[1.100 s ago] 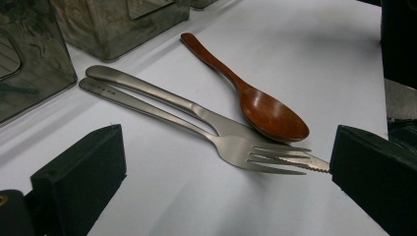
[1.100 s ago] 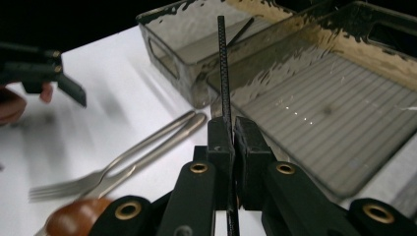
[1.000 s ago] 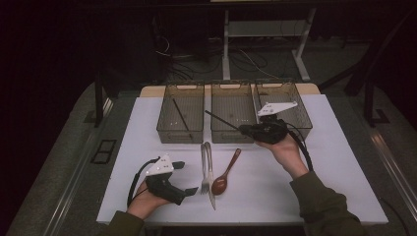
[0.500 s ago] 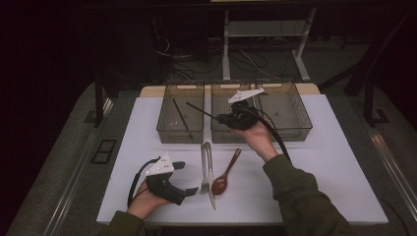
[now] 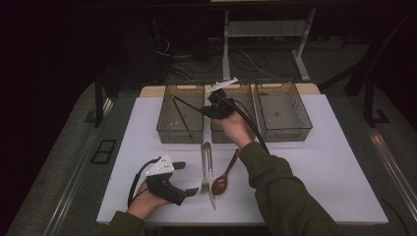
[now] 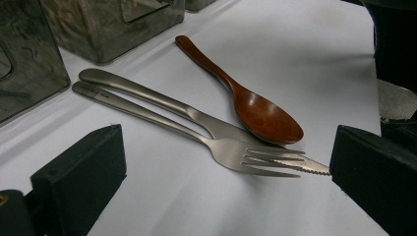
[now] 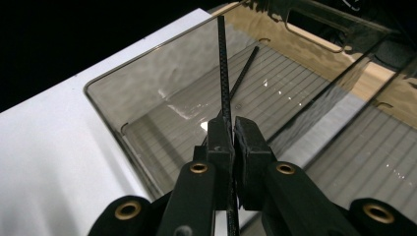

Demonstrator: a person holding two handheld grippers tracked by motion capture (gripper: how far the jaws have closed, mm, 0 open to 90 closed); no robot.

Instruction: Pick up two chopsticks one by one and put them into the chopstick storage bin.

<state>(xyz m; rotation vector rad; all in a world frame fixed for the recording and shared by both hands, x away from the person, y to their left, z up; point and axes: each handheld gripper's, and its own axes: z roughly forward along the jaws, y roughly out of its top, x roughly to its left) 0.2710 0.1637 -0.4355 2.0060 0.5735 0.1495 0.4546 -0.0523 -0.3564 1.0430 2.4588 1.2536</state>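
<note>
Probably a dim lab: white-topped table [image 5: 314, 167], loose floor cables [image 5: 196, 59], metal frame legs [image 5: 227, 46].

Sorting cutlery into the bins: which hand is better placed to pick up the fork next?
Left. Its tool is open, with the fork lying between its jaws; the right tool is shut on a chopstick over the left bin.

**What the frames hide or cut off**

In the right gripper view the black chopstick [image 7: 222, 64] runs off the top edge, and its lower end vanishes between the pads at bottom centre. In the left gripper view the knife [image 6: 147, 96] has its blade partly covered by the fork [image 6: 236, 155] and the wooden spoon [image 6: 255, 113]. The bins [image 6: 29, 64] at upper left are cropped by the frame.
</note>
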